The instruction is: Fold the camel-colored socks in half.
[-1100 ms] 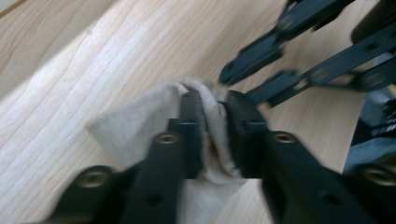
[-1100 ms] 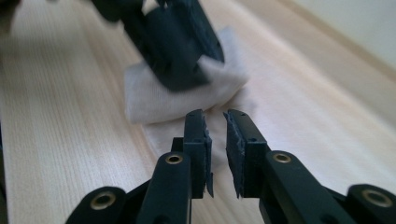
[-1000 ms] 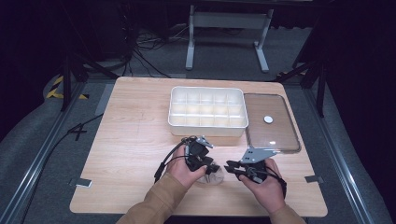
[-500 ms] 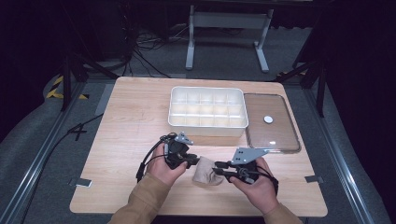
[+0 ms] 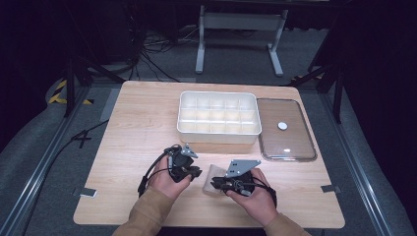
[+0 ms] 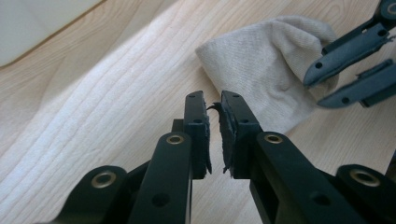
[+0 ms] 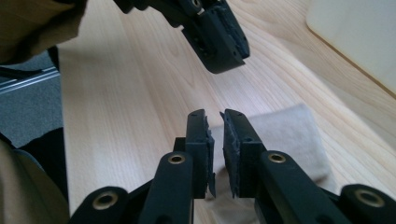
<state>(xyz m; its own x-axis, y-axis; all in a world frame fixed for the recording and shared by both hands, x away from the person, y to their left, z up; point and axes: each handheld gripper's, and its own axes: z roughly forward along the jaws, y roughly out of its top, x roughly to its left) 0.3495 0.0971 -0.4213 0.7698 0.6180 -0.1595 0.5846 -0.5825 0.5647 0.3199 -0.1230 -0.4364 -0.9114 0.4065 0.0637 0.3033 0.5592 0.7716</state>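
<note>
A small folded beige cloth [image 5: 211, 172] lies on the wooden table [image 5: 142, 118] between my two hands. My left gripper [image 5: 196, 173] sits just left of it. In the left gripper view its jaws [image 6: 213, 100] have just been closing to a thin slit with nothing between them, and the cloth [image 6: 266, 65] lies beyond the tips. My right gripper [image 5: 215, 185] reaches onto the cloth's near edge. Its jaws [image 7: 214, 116] have also just been closing to a narrow gap over the cloth [image 7: 285, 135]. Whether a fold is caught I cannot tell.
A white compartment tray [image 5: 218, 129] stands behind the hands at mid table. A clear lid with a white knob [image 5: 285, 130] lies to its right. Black cables trail from the left gripper toward the table's left edge. The near table edge is close under my wrists.
Both hands have shifted left along the front of the table. The right gripper has come over the cloth, close to the left gripper.
</note>
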